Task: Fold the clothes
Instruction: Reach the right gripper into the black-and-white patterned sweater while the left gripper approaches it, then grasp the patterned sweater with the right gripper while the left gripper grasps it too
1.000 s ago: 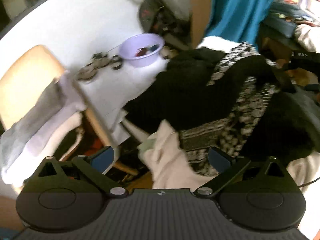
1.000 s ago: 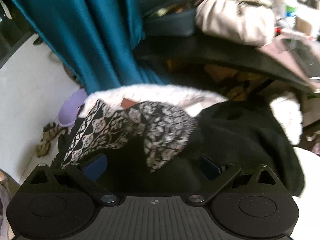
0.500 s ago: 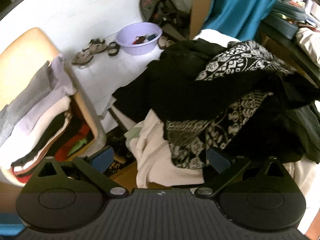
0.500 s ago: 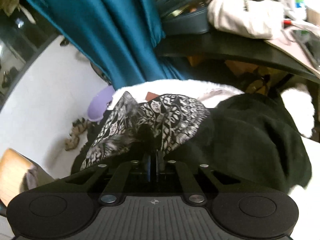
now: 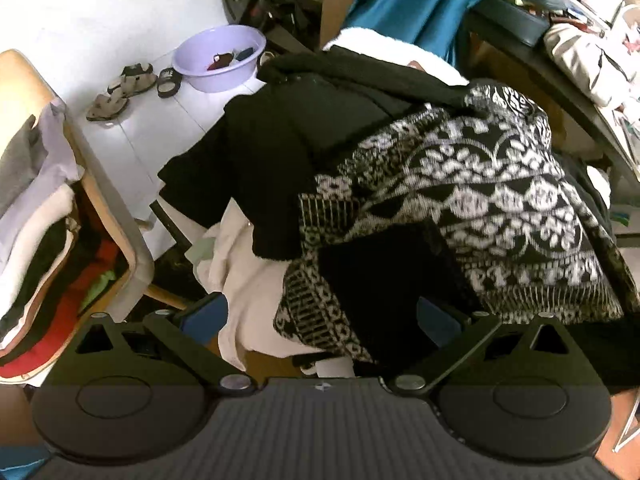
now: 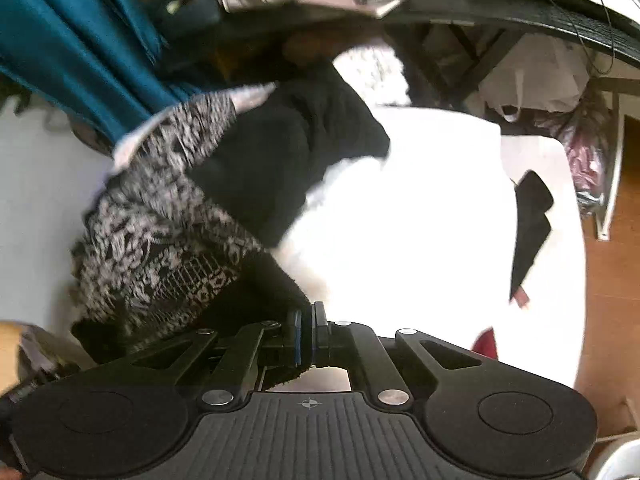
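**Patterned garment pinched over the heap**

While our right gripper (image 6: 307, 334) is clenched on the edge of the black-and-white patterned garment (image 6: 160, 232), our left gripper (image 5: 320, 316) hangs released above the clothes pile (image 5: 304, 152), nothing between its fingers. That garment drapes across the pile's right side. Far left sit a lilac basin (image 5: 220, 58) and sandals (image 5: 124, 88); near left, a chair (image 5: 120, 224) stacked with clothes.
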{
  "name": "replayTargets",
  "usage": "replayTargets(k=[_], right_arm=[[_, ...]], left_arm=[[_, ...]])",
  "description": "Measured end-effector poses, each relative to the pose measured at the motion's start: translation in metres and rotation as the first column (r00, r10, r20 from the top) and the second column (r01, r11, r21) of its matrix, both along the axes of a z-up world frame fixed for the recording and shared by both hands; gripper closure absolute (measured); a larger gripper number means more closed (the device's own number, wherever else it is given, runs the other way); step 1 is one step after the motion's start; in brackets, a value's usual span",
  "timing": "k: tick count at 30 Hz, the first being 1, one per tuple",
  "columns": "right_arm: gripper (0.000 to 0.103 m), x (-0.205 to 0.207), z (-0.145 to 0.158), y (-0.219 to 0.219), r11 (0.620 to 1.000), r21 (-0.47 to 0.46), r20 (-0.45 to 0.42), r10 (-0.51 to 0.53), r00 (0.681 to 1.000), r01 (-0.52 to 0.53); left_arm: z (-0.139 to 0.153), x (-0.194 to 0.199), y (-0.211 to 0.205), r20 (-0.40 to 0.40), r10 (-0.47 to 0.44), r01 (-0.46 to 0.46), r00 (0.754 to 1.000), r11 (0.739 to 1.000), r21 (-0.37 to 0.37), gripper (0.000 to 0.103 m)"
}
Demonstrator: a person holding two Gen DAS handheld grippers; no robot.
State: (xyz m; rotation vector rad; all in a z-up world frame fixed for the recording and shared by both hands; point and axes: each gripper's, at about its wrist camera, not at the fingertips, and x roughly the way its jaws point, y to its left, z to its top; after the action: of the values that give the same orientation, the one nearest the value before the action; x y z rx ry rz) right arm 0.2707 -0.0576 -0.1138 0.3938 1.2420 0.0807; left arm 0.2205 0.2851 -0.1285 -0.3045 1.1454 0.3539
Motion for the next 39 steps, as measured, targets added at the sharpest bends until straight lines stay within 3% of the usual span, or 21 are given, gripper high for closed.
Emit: replayTargets(k=[2,3,6,9,13,14,15,17,20,22,23,24,25,27,32,36,39], right_arm=[[0.086,0.008,0.004,0.018,0.996,-0.068,0.012,0.051,0.999,-0.050],[0.077,0.013,0.011,0.027,0.993,-0.091,0.051,0.075,0.996,-0.070],[0.064,0.028,0.027,0.054,0.983,-0.108,0.171,0.164,0.971,-0.147],[0.059,0.053,0.033,0.079,0.972,-0.111,0.244,0.228,0.943,-0.207],[0.054,0.109,0.020,0.133,0.952,-0.130,0.288,0.302,0.909,-0.275],[0.040,0.124,0.013,0.152,0.940,-0.161,0.298,0.335,0.894,-0.299],[0.033,0.139,0.006,0.170,0.927,-0.193,0.306,0.369,0.878,-0.322],[0.033,0.163,-0.007,0.200,0.914,-0.233,0.304,0.393,0.868,-0.332],[0.032,0.191,-0.029,0.231,0.917,-0.256,0.276,0.373,0.886,-0.307],[0.037,0.197,-0.041,0.234,0.924,-0.252,0.247,0.347,0.905,-0.286],[0.058,0.199,-0.046,0.233,0.930,-0.249,0.239,0.330,0.913,-0.271],[0.088,0.197,-0.047,0.229,0.941,-0.230,0.248,0.304,0.920,-0.249],[0.091,0.190,-0.042,0.217,0.960,-0.177,0.287,0.261,0.922,-0.216],[0.093,0.170,-0.028,0.191,0.980,-0.086,0.344,0.200,0.917,-0.182],[0.095,0.112,0.006,0.114,0.997,0.010,0.379,0.069,0.923,-0.079],[0.096,0.054,0.009,0.036,0.993,0.066,0.286,-0.115,0.951,0.100],[0.096,0.010,-0.001,0.004,0.978,0.075,0.190,-0.206,0.960,0.196]], left_arm=[[0.000,-0.003,0.002,-0.005,0.001,-0.001,1.000,1.000,-0.001,0.001],[0.001,-0.005,0.003,-0.003,0.008,-0.008,1.000,1.000,0.003,0.001],[0.003,-0.014,0.012,-0.003,0.045,-0.045,0.999,0.999,0.015,0.001],[0.004,-0.023,0.023,-0.015,0.091,-0.090,0.996,0.996,0.024,0.000],[0.002,-0.037,0.035,-0.044,0.146,-0.141,0.988,0.986,0.089,0.000],[0.002,-0.040,0.037,-0.051,0.155,-0.150,0.987,0.984,0.091,0.001],[0.002,-0.043,0.040,-0.055,0.163,-0.158,0.985,0.984,0.087,0.000],[0.003,-0.048,0.043,-0.059,0.179,-0.173,0.982,0.981,0.085,0.000],[0.007,-0.053,0.045,-0.053,0.188,-0.182,0.981,0.978,0.099,0.000],[0.009,-0.055,0.047,-0.048,0.189,-0.183,0.981,0.978,0.102,0.000],[0.010,-0.056,0.048,-0.046,0.189,-0.183,0.981,0.978,0.104,0.000],[0.011,-0.056,0.050,-0.042,0.191,-0.185,0.981,0.977,0.104,0.000],[0.011,-0.056,0.052,-0.038,0.194,-0.190,0.980,0.976,0.103,0.001],[0.008,-0.053,0.056,-0.031,0.196,-0.193,0.980,0.978,0.085,0.001],[-0.002,-0.033,0.056,-0.004,0.139,-0.138,0.990,0.988,0.062,0.001],[-0.008,-0.009,0.053,0.037,0.045,-0.048,0.998,0.995,0.087,0.001],[-0.010,0.017,0.054,0.085,-0.021,0.014,0.996,0.996,0.084,0.001]])
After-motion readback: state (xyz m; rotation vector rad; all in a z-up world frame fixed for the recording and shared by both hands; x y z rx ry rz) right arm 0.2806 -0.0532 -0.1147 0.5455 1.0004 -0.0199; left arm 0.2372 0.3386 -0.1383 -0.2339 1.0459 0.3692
